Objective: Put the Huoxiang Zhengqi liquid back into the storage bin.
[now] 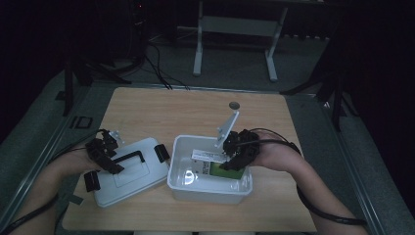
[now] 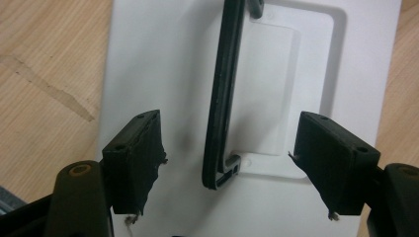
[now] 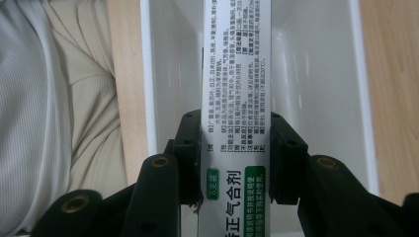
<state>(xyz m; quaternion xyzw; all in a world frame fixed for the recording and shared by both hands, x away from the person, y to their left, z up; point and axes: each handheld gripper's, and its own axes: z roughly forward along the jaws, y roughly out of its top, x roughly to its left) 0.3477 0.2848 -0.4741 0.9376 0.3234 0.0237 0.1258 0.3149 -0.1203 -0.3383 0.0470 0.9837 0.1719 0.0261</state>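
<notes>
1. Gripping a long white box [image 3: 236, 98] printed with green labels and small text, the right gripper [image 3: 236, 148] has its jaws pressed against the box's two narrow sides.
2. That box hangs inside the open white bin [image 1: 182, 186], which stands on the wooden table [image 1: 195, 110], at the bin's right end in the high view.
3. The left gripper [image 2: 230, 158] hovers over the white lid [image 2: 148, 59], jaws spread wide and touching nothing.
4. The lid's black handle [image 2: 225, 94] runs between those open jaws, apart from both pads.
5. The lid lies flat on the table just left of the bin, its black clasp [image 1: 162, 152] near the bin's wall.
</notes>
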